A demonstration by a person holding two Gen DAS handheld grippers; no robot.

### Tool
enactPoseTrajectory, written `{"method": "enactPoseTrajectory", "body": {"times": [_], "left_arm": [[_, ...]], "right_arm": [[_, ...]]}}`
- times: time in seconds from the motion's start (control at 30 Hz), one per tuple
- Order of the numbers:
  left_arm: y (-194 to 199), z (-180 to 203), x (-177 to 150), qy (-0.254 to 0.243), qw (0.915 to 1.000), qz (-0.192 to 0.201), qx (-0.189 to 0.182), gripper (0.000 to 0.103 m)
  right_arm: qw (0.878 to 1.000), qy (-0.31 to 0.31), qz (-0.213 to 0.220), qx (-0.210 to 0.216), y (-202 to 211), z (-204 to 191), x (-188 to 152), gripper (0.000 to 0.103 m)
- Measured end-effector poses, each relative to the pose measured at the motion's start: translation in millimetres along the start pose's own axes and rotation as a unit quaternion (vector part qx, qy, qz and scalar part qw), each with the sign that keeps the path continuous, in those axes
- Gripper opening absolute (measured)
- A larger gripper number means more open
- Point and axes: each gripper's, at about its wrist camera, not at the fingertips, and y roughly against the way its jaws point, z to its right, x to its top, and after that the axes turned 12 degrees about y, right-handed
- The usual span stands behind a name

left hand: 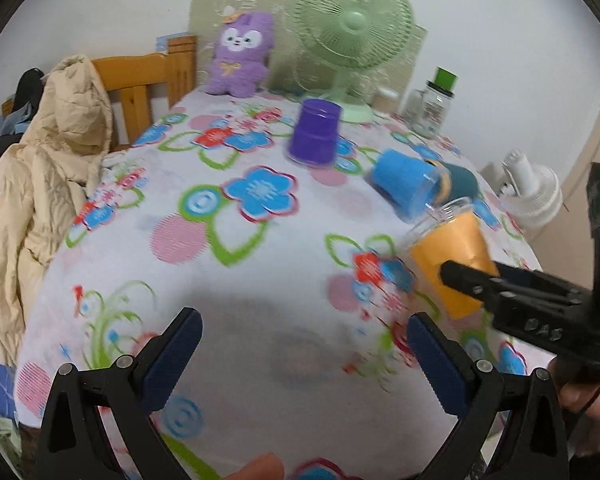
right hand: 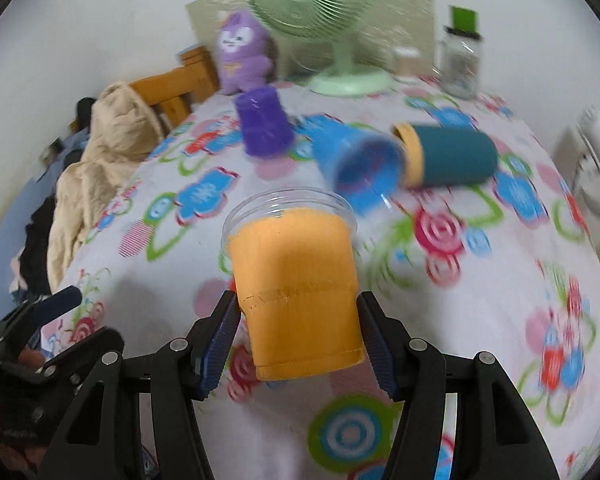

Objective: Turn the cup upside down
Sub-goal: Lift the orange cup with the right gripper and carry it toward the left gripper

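Note:
My right gripper [right hand: 298, 340] is shut on an orange-sleeved clear plastic cup [right hand: 296, 284], held above the table with its clear rim pointing away from me. In the left wrist view the same orange cup [left hand: 452, 256] hangs tilted at the right, with a right finger [left hand: 472, 280] across it. My left gripper [left hand: 304, 344] is open and empty over the near part of the flowered tablecloth [left hand: 236, 264]. A blue cup [right hand: 356, 164] lies on its side beside a teal cup [right hand: 448, 156], also on its side. A purple cup [right hand: 264, 124] stands upside down behind them.
A green fan [right hand: 324, 20], a purple plush toy [right hand: 242, 52] and a clear jar [right hand: 460, 60] stand at the table's far edge. A beige jacket [left hand: 48, 168] hangs over a wooden chair [left hand: 148, 80] on the left. A white fan [left hand: 536, 196] stands beyond the right edge.

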Motion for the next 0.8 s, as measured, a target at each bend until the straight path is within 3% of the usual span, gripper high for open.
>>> {"method": "enactPoseTrajectory", "body": {"times": [0.23,0.43,0.57,0.8], "left_arm": [[10,22,-20,-0.024,0.9997,-0.001,-0.004,0.103],[14,20,-22,-0.018,0.9998,0.002,0.005,0.103],[15,18,-21,-0.016,0.9998,0.005,0.008,0.103],[16,21,-21,-0.02,0.9997,0.007,0.01,0.103]], "right_arm": [[0.999,-0.028,-0.014,0.014,-4,2,-22,0.063],[1.0,-0.016,-0.008,0.003,5,-1,-24,0.065],[1.0,-0.018,-0.016,-0.008,8,-1,-23,0.075],[1.0,-0.011,-0.013,0.001,13,-2,-24,0.075]]}}
